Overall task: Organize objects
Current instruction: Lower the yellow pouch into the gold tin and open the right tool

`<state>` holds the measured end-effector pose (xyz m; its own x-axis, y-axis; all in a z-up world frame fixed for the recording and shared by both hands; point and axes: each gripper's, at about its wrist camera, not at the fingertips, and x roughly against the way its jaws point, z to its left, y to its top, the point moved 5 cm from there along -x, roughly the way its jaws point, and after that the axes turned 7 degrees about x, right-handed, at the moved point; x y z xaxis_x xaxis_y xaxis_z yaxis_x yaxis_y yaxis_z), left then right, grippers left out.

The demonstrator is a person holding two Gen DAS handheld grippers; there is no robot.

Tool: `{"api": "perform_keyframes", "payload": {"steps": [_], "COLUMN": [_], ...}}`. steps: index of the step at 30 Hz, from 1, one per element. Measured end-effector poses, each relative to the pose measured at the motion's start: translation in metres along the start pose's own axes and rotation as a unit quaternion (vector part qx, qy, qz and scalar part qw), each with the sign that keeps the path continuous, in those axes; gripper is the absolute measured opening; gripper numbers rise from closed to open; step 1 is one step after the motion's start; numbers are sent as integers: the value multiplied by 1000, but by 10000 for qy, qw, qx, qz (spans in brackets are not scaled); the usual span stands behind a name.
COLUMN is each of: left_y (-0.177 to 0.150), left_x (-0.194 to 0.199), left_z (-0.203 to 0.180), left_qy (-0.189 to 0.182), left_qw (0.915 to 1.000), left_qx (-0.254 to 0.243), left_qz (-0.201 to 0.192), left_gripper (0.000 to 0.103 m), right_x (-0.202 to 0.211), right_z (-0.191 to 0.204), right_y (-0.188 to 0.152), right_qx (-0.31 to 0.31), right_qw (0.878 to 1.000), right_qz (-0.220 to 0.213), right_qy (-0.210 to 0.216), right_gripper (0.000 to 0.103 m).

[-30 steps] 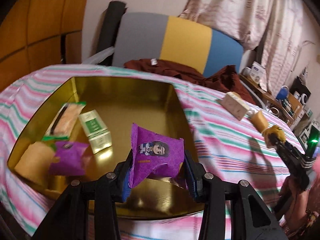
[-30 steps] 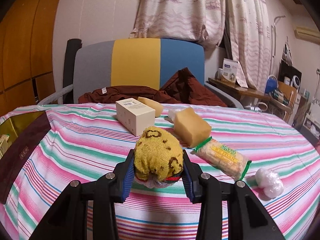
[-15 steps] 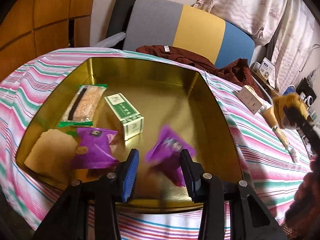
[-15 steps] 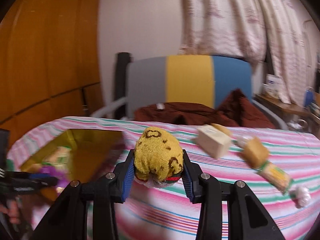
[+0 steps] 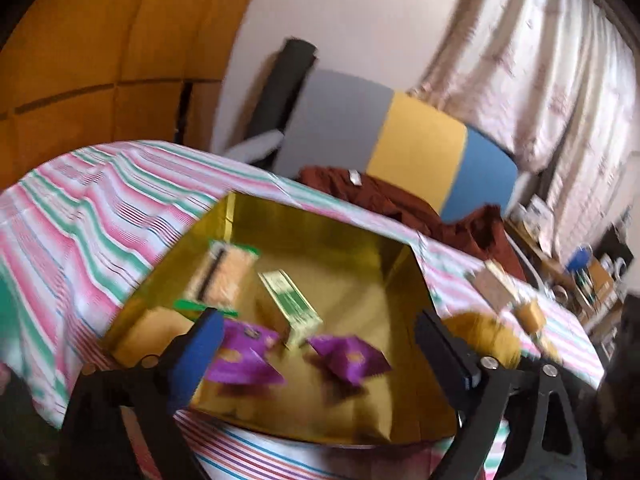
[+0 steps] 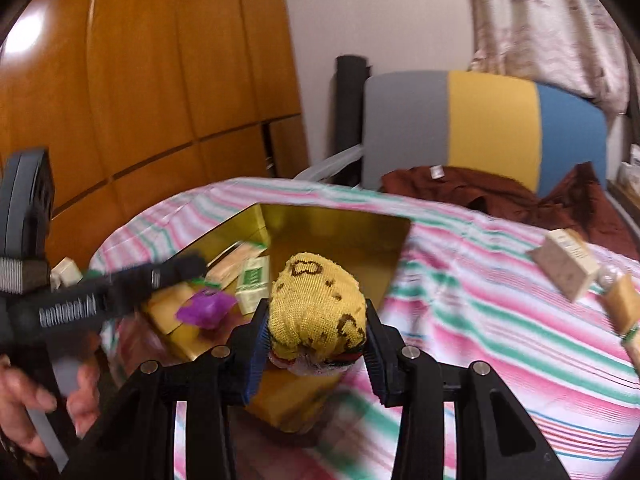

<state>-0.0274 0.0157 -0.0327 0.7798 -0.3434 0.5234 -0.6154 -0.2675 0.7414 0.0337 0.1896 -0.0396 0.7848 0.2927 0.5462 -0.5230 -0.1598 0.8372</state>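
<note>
The left wrist camera is sitting behind the left gripper (image 5: 316,344) and is looking forward and down along its fingers, close above the gold tray (image 5: 328,236). The right wrist camera is looking the same way along the right gripper (image 6: 316,344), from further to the right of the tray (image 6: 384,240) and at a slant. Both views are sharing the tray, the striped cloth (image 5: 80,208) (image 6: 480,304) and the chair (image 5: 400,152) (image 6: 480,128) behind. The right view is also catching the left gripper (image 6: 176,272).
</note>
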Motion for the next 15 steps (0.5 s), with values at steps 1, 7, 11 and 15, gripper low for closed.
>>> {"api": "perform_keyframes", "payload": {"steps": [1, 7, 11, 15], "left_y": [6, 33, 36, 36], "left_x": [2, 13, 12, 13], "left_z": [5, 44, 63, 71], "left_qy": [59, 503, 726, 818], "left_qw": [9999, 9942, 9898, 9875], "left_qx": [100, 878, 1173, 1307], "left_qz": [-54, -377, -360, -339], "left_gripper": [101, 103, 103, 103], "right_x": [-5, -30, -43, -54], "right_z": [5, 28, 42, 51], "right_y": [1, -2, -4, -4], "right_qx": [12, -60, -116, -170], "right_qw": [9999, 9972, 9950, 9923], "right_qz": [74, 473, 636, 820], "right_qy": [102, 585, 759, 918], "right_gripper": [42, 42, 42, 47]}}
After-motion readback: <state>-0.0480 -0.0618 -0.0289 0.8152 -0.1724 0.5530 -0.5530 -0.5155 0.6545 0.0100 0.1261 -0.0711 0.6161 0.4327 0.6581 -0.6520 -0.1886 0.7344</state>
